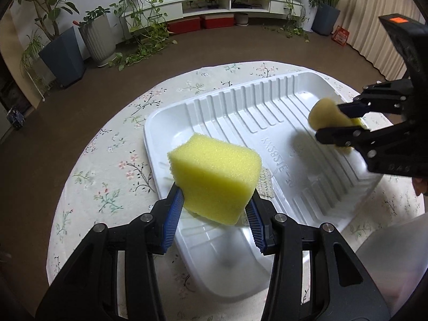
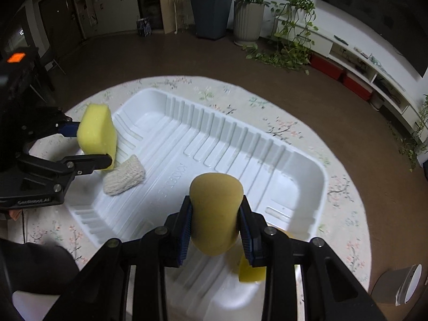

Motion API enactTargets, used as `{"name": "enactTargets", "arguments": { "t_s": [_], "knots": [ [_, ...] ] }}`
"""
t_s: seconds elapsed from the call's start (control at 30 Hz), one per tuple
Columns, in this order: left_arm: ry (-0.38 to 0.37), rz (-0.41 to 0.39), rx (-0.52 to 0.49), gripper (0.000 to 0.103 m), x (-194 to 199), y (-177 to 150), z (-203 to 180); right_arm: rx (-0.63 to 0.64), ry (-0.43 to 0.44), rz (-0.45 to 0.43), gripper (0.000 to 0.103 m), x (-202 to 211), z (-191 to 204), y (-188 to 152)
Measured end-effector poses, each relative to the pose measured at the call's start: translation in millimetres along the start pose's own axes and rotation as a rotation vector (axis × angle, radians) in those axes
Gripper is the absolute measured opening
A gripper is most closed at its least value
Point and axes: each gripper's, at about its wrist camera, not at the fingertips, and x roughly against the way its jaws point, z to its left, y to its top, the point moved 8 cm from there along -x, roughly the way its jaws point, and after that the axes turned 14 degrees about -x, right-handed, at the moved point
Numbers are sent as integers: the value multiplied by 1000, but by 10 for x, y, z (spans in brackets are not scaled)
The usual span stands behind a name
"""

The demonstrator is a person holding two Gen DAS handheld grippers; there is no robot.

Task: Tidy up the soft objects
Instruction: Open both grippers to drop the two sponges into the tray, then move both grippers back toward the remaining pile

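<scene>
My left gripper [image 1: 215,206] is shut on a bright yellow block sponge [image 1: 214,179] and holds it above the near end of a white ribbed plastic tray [image 1: 267,112]. My right gripper [image 2: 215,227] is shut on a darker yellow rounded sponge [image 2: 215,214] above the tray [image 2: 240,144]. Each gripper shows in the other view: the right gripper [image 1: 339,117] with its sponge [image 1: 323,116], the left gripper [image 2: 88,144] with its block sponge [image 2: 97,133]. A cream knitted cloth pad [image 2: 124,175] lies in the tray beneath the block sponge. Another yellow piece [image 2: 250,271] lies under my right fingers.
The tray sits on a round table with a floral cloth [image 1: 107,165]. Brown floor surrounds it. Potted plants [image 1: 61,50] and a low white shelf unit [image 1: 227,2] stand along the far wall. A grey object [image 2: 398,286] sits at the table's right edge.
</scene>
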Motion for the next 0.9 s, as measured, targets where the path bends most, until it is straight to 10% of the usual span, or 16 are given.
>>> {"name": "enactTargets", "arguments": {
  "t_s": [0.9],
  "knots": [
    [13, -34, 0, 68, 130, 109, -40, -36, 12, -55, 62, 158, -71, -21]
  ]
}}
